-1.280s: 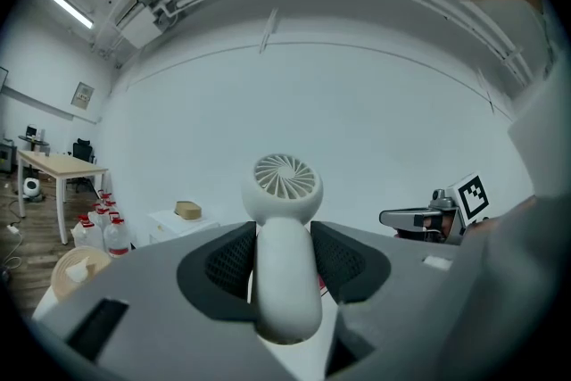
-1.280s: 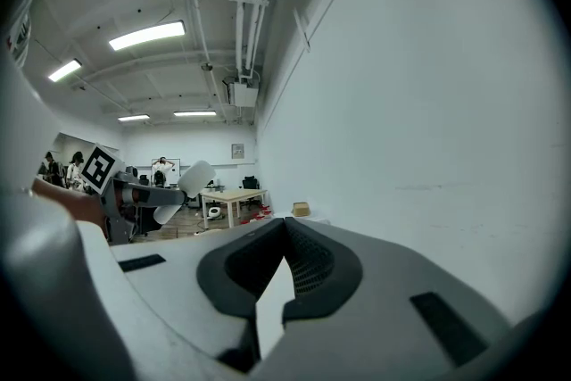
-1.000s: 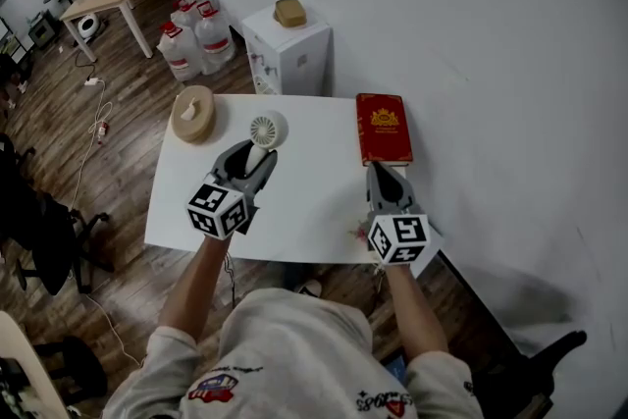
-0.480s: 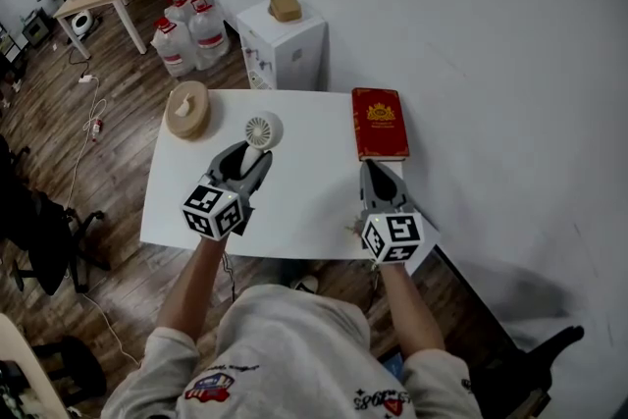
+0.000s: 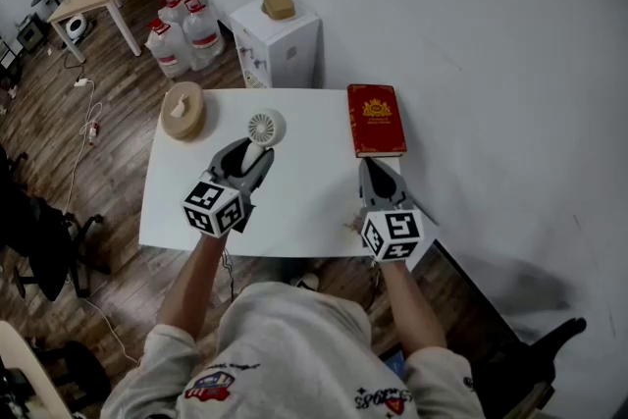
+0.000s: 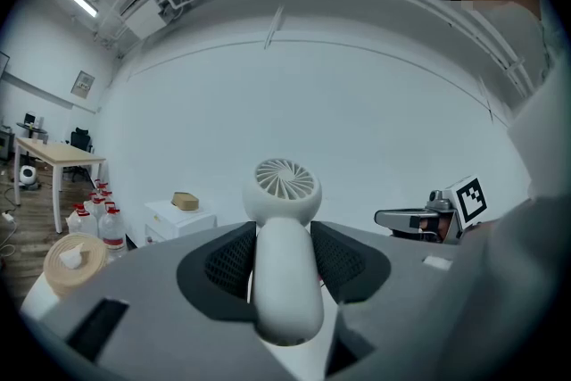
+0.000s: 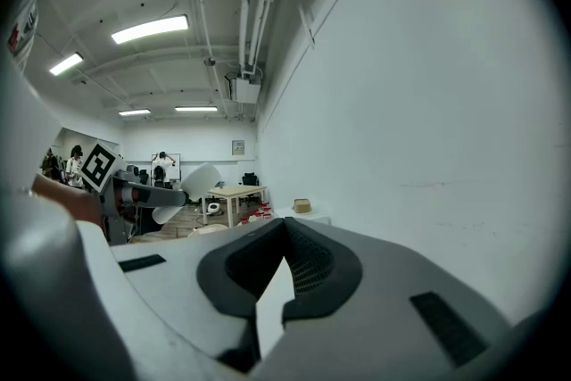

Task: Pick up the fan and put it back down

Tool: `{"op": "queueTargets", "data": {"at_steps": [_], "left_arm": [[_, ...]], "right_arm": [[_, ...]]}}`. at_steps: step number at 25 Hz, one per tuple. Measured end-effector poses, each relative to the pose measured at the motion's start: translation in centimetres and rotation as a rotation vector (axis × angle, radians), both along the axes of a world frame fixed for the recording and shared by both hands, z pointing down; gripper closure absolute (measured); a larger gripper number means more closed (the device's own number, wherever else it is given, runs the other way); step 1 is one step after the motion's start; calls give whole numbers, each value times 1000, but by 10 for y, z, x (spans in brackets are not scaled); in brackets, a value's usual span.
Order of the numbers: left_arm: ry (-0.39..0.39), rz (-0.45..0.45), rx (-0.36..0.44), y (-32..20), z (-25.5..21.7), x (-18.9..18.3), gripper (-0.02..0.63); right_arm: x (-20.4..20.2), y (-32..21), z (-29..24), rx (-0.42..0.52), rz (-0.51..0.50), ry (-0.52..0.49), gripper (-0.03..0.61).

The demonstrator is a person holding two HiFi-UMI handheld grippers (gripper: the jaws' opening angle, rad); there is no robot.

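A white hand-held fan (image 5: pixel 263 129) hangs over the white table (image 5: pixel 304 206), its round grille pointing away from me. My left gripper (image 5: pixel 252 159) is shut on the fan's handle (image 6: pixel 284 281), with the dark pads pressing on both sides and the fan's head (image 6: pixel 284 185) sticking out past the fingertips. In the right gripper view the fan (image 7: pixel 186 190) slants upward from the left gripper. My right gripper (image 5: pixel 378 176) hovers over the table's right part, shut with nothing between its fingers (image 7: pixel 308 259).
A red book (image 5: pixel 375 119) lies at the table's far right edge, just ahead of the right gripper. A round wooden object (image 5: pixel 183 110) sits at the far left corner. Behind the table stand a white cabinet (image 5: pixel 280 54) and several water bottles (image 5: pixel 182 32).
The head camera has shifted slightly. Both grippers and the fan keep their places over the table.
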State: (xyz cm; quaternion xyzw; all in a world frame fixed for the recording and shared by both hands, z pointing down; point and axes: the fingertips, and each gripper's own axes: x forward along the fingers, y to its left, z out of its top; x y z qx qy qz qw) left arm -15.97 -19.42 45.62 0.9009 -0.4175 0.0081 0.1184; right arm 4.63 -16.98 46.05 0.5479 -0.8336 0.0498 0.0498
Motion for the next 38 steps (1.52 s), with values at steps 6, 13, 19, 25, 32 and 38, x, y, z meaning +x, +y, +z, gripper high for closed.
{"op": "queueTargets", "data": {"at_steps": [6,13,19,25,32,38], "left_arm": [[1,10,-13,0,4,1,428],[2,16,-26,1,7,2,428],[-7,30,-37,-3,15,8,428],[-31,48,-72,-20,40,22,428],[-73,86,-141,-56,88,54,428],[-137,130,-208,-89,135,88,428]], "right_arm": [[-1,0,-1,0,16,-1,590],[-1,3,-7,25,10,-19,589],[0,1,-4,32,12,-24,589],[5,-2,7,16,17,-24,588],[17,-9,21,-14,46,-7,588],[38,-12,34,-63,96,0,588]]}}
